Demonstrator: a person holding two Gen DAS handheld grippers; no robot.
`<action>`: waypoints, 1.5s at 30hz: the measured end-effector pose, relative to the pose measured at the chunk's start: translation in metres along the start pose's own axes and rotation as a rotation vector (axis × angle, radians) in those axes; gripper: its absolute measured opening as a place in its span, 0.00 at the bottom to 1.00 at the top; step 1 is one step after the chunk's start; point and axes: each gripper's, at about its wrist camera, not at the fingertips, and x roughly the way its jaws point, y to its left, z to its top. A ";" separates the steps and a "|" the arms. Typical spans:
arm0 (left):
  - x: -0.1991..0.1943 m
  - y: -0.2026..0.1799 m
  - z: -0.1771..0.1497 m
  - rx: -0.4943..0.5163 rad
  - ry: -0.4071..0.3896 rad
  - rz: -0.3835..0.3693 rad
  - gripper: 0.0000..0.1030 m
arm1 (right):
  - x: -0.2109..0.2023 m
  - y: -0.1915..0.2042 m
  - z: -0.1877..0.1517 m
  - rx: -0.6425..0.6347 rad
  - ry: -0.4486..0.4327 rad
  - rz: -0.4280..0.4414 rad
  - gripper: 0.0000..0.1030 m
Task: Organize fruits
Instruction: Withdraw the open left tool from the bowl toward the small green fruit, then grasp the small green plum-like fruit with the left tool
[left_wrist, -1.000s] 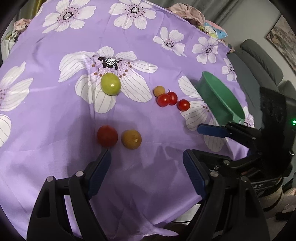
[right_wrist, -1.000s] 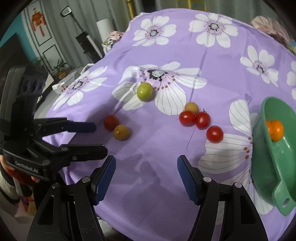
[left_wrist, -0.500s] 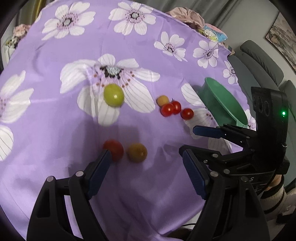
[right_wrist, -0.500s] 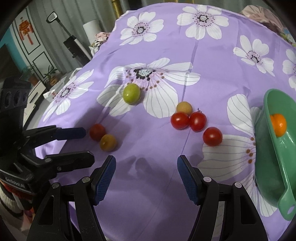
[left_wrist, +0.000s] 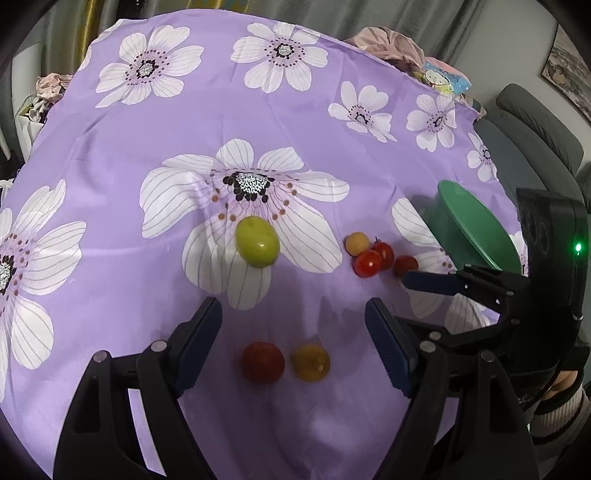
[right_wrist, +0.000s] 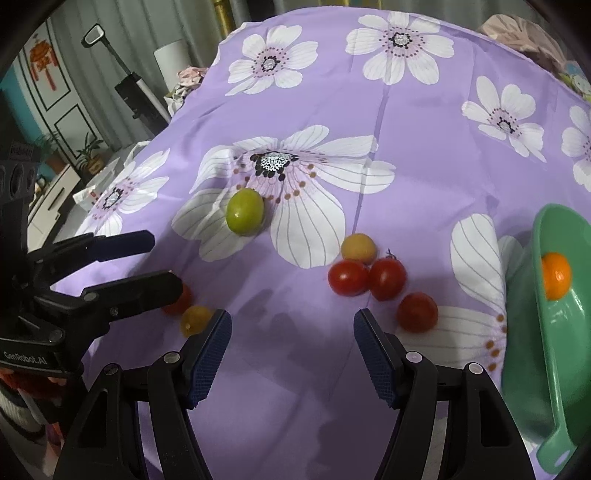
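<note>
The red tomato and yellow tomato now lie between your left gripper's pads; a second ago they sat beyond its tips. So you have closed in on this near pair, likely the next pick. Both look smooth, round, prone to roll. Both grippers, left and right, hang apart and empty. Farther off: green fruit, three red tomatoes, green bowl at right holding an orange.

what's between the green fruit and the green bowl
In the right wrist view, a yellow fruit and three red tomatoes lie between the green fruit and green bowl.
</note>
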 end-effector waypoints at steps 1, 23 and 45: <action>0.001 0.000 0.000 -0.003 0.001 -0.002 0.77 | 0.001 0.000 0.000 0.001 0.003 0.002 0.67; 0.035 0.028 0.037 -0.168 0.096 -0.108 0.76 | 0.031 0.005 0.029 -0.007 0.003 0.083 0.67; 0.067 0.037 0.060 -0.185 0.155 -0.053 0.42 | 0.066 0.013 0.060 0.010 0.005 0.181 0.67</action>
